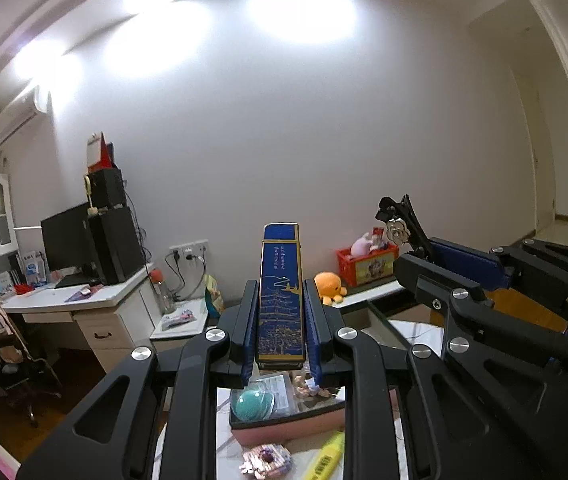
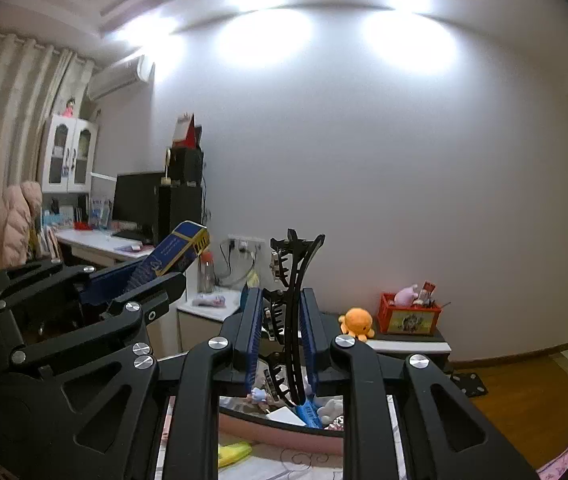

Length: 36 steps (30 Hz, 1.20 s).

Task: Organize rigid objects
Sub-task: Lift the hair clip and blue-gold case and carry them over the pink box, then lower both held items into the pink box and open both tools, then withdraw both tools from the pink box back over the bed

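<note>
The left gripper point(image 1: 282, 312) clenches one long blue box point(image 1: 280, 296) between its two fingers, raised upright above one pink tray point(image 1: 284, 432). To its right, the right gripper point(image 2: 282, 332) grasps one black hair claw clip point(image 2: 293, 320), also lifted over the tray. Near the tray lies one yellow highlighter point(image 1: 325, 458); far off sits one orange plush octopus point(image 1: 329, 286) beside one red crate point(image 1: 365, 266).

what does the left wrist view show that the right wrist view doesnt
Only the left wrist view: the teal ball in the pink box and the flat blue face of the blue box in the left gripper.
Only the right wrist view: the curtain and the comb teeth of the hair claw in the right gripper.
Both: orange plush, red crate.
</note>
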Tool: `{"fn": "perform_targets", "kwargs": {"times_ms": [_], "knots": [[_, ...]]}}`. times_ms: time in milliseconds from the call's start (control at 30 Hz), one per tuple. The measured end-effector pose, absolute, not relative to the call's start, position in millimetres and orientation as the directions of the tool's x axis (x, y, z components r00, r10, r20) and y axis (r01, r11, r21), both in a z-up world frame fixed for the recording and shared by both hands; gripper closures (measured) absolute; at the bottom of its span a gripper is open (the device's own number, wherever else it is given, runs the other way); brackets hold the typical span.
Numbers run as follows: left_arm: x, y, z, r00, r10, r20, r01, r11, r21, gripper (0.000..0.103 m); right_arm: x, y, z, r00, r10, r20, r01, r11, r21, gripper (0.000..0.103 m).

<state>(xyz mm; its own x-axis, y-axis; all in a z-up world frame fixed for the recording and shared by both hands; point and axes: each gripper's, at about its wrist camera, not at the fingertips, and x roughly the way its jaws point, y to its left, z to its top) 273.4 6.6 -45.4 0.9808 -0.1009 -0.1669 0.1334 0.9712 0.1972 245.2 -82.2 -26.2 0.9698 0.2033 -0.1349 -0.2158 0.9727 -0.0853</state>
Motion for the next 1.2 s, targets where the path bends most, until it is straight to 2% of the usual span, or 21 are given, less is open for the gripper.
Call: {"fn": "perform_targets", "kwargs": {"times_ms": [233, 433, 667, 833, 867, 900, 933, 967, 1000, 1067, 1100, 1200], "knots": [[364.5, 0.5, -90.4, 0.934, -0.111, -0.339, 0.185, 0.963, 0.195, 0.082, 319.3, -80.3, -54.8, 0.952, 0.173, -0.252, -0.202, 0.975, -0.094, 0.084], [420.2, -0.7, -138.2, 0.881, -0.086, -0.465, 0.191, 0.964, 0.185, 0.082, 381.5, -81.6, -103.8, 0.902, 0.162, -0.400, -0.206, 0.976, -0.070, 0.084], [450.0, -2.4, -172.8, 0.835, -0.057, -0.548, 0.188, 0.964, 0.186, 0.081, 416.4, -86.0, -147.1, 0.837, 0.180, -0.517, -0.232, 0.972, -0.037, 0.084], [446.8, -1.1, -173.1, 0.831, -0.037, -0.555, 0.170, 0.967, 0.190, 0.069, 418.6, -87.0, -152.0, 0.823, 0.185, -0.537, -0.234, 0.972, -0.024, 0.083], [447.4, 0.8, -172.5, 0.830, -0.033, -0.557, 0.165, 0.968, 0.189, 0.068, 417.7, -86.8, -150.2, 0.827, 0.175, -0.534, -0.227, 0.973, -0.033, 0.081], [447.1, 4.7, -170.8, 0.830, -0.022, -0.558, 0.154, 0.970, 0.191, 0.062, 417.8, -87.3, -148.6, 0.831, 0.165, -0.532, -0.219, 0.975, -0.040, 0.077], [445.9, 7.8, -168.9, 0.831, -0.006, -0.557, 0.137, 0.971, 0.193, 0.051, 416.2, -88.8, -146.2, 0.835, 0.152, -0.529, -0.206, 0.978, -0.043, 0.067], [443.3, 12.4, -165.5, 0.833, 0.010, -0.554, 0.117, 0.974, 0.193, 0.046, 416.5, -90.9, -143.6, 0.840, 0.134, -0.526, -0.186, 0.982, -0.046, 0.055], [440.4, 19.0, -160.7, 0.836, 0.014, -0.548, 0.102, 0.978, 0.182, 0.038, 413.9, -94.1, -141.7, 0.845, 0.123, -0.521, -0.171, 0.984, -0.045, 0.048], [428.6, 32.4, -150.2, 0.849, 0.003, -0.529, 0.080, 0.988, 0.133, 0.023, 406.2, -103.2, -133.7, 0.856, 0.123, -0.502, -0.154, 0.988, -0.020, 0.020], [422.4, 38.5, -144.5, 0.856, -0.004, -0.517, 0.071, 0.992, 0.108, 0.013, 400.6, -108.0, -128.0, 0.860, 0.129, -0.493, -0.150, 0.989, -0.002, 0.018], [390.7, 48.3, -125.0, 0.885, -0.013, -0.465, 0.052, 0.996, 0.070, 0.009, 381.1, -113.0, -108.7, 0.872, 0.155, -0.463, -0.160, 0.987, 0.030, 0.018]]}}
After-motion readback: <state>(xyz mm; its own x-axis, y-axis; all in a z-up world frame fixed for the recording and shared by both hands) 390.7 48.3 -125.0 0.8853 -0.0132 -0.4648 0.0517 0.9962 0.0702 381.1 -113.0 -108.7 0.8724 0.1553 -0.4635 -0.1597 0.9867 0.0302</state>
